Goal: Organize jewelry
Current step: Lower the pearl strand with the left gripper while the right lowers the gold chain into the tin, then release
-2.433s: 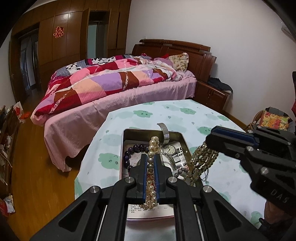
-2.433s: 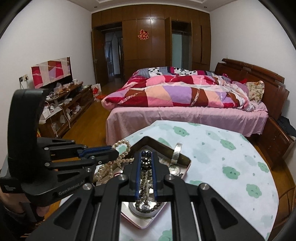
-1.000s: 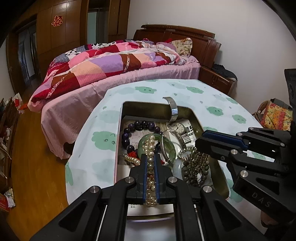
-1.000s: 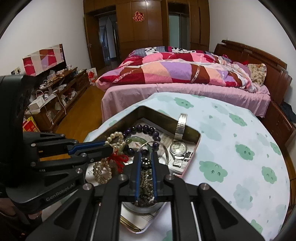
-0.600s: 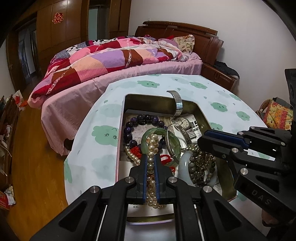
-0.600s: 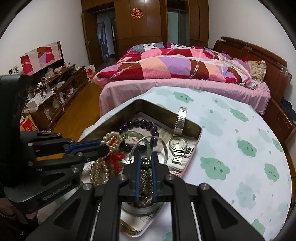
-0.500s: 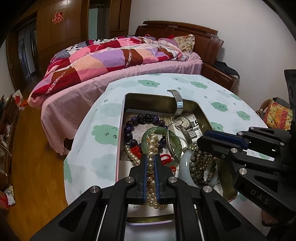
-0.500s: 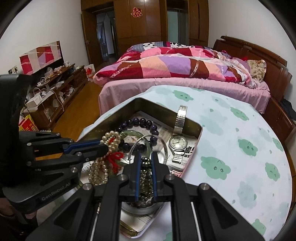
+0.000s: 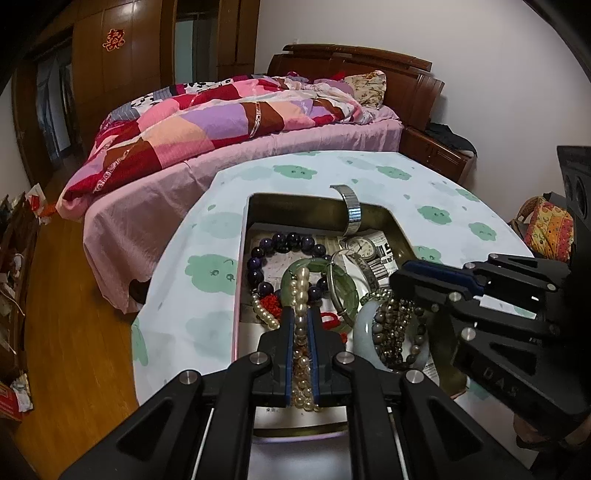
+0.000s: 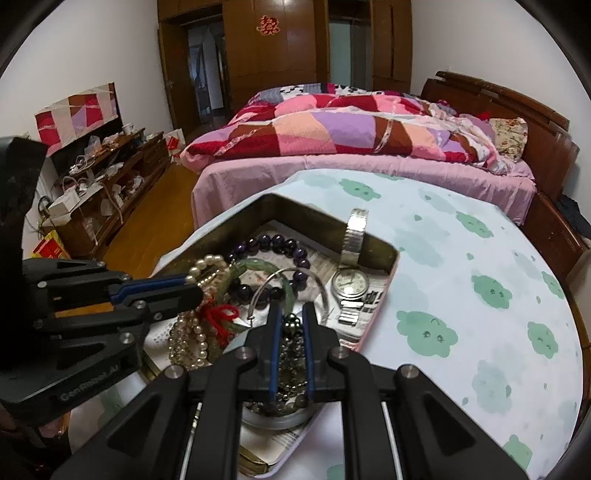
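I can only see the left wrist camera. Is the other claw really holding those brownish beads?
Observer: Yes. The right wrist view shows the dark bead string pinched between the right claw's blue pads.
Operator: Do my pearls dangle?
Observer: Yes. Seen side-on, the pearl strand hangs in loops below the left claw, over the tin.
Operator: What's on the wall I can't see?
Observer: A patchwork cloth covering something on a cluttered wooden shelf.

"DAS" is embossed on the right hand-held gripper — "GenRobot.AI" on the left hand-held gripper. The wardrobe door bears a red double-happiness sign.
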Tool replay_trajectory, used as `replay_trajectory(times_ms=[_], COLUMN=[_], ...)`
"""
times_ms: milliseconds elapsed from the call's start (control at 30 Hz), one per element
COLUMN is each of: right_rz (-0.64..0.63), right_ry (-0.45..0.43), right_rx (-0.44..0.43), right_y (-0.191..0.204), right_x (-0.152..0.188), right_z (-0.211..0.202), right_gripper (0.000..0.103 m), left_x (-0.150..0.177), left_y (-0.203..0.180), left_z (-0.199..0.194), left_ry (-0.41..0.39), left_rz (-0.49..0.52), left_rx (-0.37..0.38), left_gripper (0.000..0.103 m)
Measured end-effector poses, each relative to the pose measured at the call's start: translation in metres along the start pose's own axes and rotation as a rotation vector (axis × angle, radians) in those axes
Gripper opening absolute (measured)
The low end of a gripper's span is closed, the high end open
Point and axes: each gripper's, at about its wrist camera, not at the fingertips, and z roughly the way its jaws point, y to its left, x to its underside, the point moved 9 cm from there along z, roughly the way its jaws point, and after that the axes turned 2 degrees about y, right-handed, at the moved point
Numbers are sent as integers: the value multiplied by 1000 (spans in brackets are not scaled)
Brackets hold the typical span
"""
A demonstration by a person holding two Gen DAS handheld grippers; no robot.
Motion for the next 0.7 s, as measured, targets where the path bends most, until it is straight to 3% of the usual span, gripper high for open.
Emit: replay_trajectory(times_ms=[33, 67, 100, 133, 167, 500, 700], right_rz=[8, 18, 26, 28, 31, 86, 100], right_ry=[-6, -9, -16, -23, -29, -112, -164], right_rx=[0, -11, -16, -10, -5, 13, 20], right_y=[-2, -3, -4, -5, -6, -15, -20], right_x=[-1, -1, -1, -1, -2, -11, -20], right_z=[-2, -4, -7, -10, -12, -56, -73], right_gripper=[22, 34, 38, 39, 40, 56, 58], left_x=[-2, -4, -5, -8, -10, -26, -33], left_y=[-1, -2, -2, -1, 1, 0, 1], left_z=[-3, -7, -11, -15, -21, -58, -76], left_ry=[-7, -12, -22, -37, -58, -139, -175], left_rz=[1, 6, 10, 9, 6, 15, 17], left_rx=[-4, -6, -14, -34, -57, -73, -85], left_gripper=[11, 25, 35, 56, 70, 71, 71])
